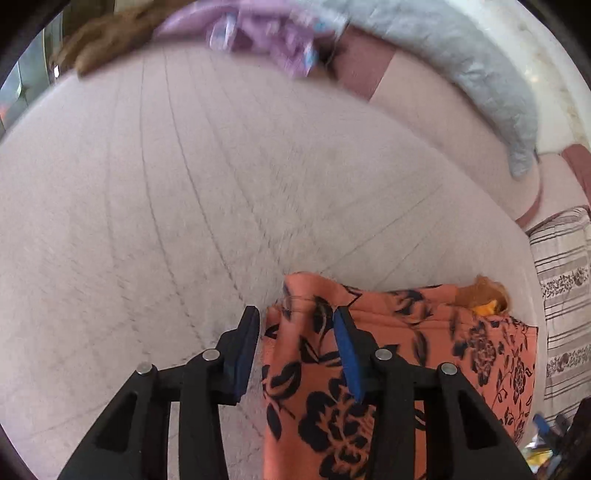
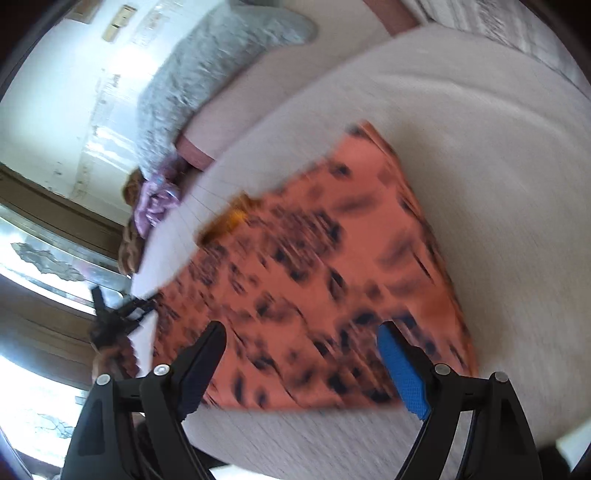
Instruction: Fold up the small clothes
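An orange garment with a black flower print [image 1: 388, 354] lies folded flat on the pale bed cover [image 1: 166, 192]. My left gripper [image 1: 297, 314] hangs over the garment's left edge. Its jaws stand partly apart, the edge lies in the gap, and the pads do not press on it. The right wrist view is blurred; there the same garment [image 2: 314, 258] spreads out ahead of my right gripper [image 2: 302, 326], which is wide open above its near edge with nothing held. The left gripper [image 2: 118, 317] shows small at the garment's far left corner.
A grey fluffy pillow [image 1: 480, 70] lies along the back of the bed. A crumpled purple garment [image 1: 258, 33] and a brown piece [image 1: 107, 40] sit beside it. A striped cloth [image 1: 561, 295] hangs at the bed's right side. A wall and a window [image 2: 44, 266] lie beyond.
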Tool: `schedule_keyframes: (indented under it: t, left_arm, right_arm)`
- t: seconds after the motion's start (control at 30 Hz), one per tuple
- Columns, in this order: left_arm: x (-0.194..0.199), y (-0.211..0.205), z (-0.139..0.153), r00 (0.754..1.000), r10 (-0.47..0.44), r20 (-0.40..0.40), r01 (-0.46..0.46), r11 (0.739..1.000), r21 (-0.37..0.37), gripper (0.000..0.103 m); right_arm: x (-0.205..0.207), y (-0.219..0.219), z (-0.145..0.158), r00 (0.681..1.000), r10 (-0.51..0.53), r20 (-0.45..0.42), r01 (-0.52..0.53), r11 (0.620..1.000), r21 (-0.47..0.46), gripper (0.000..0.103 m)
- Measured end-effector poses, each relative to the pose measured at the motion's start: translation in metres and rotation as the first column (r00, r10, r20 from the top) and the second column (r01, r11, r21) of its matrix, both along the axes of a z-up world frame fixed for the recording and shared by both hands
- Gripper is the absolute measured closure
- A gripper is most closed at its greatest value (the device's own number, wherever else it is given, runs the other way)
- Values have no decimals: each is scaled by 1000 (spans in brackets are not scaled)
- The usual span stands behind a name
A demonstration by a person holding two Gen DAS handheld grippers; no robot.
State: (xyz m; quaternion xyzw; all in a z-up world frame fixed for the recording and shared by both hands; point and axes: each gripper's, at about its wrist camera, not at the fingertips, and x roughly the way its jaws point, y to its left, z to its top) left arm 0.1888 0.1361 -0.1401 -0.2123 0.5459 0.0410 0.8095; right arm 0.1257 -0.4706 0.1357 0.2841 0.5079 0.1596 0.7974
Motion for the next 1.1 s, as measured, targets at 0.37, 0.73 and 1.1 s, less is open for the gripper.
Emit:
schedule_keyframes:
  t: [0.37,0.73,1.1]
  left_arm:
    - [-41,-12,50,994,41,97,-55,987,148,24]
    - [-112,-123,52,972,-144,187,109,976,187,23]
    - [-128,-174,37,969,-202,139,172,965,200,23]
  right_arm:
    - [73,-12,-27,988,-149,-49,149,989,-11,18]
    - [-85,-1,-56,981,-160,-107,173,977,122,17]
    - [-73,-38,-90,924,-327,-200,376,872,312,18]
